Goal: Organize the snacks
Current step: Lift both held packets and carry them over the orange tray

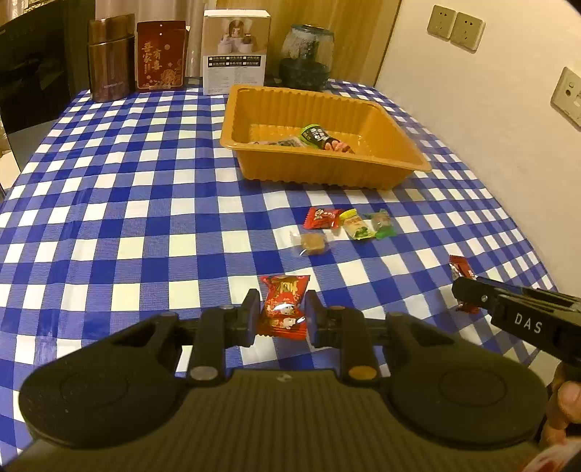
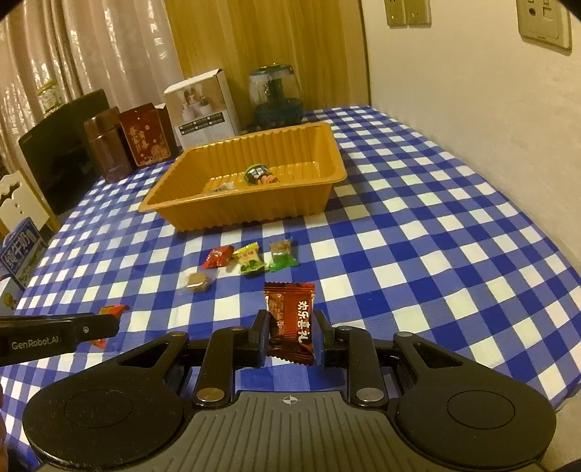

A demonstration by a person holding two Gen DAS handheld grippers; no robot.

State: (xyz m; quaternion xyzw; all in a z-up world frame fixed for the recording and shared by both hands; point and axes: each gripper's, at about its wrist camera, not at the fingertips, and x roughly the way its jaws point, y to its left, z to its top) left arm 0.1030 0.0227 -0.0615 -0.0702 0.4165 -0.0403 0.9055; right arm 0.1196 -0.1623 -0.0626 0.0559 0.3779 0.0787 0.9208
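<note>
My left gripper is shut on a red wrapped candy, low over the checked tablecloth. My right gripper is shut on a brown wrapped candy; it shows at the right in the left wrist view. An orange plastic tray stands ahead and holds a green-black snack and other small packets. Loose on the cloth before the tray lie a red candy, a yellow-green one, a green one and a clear-wrapped brown one.
At the table's back edge stand a brown tin, a red box, a white carton and a glass jar. A wall with sockets runs along the right. A blue milk carton sits at the left.
</note>
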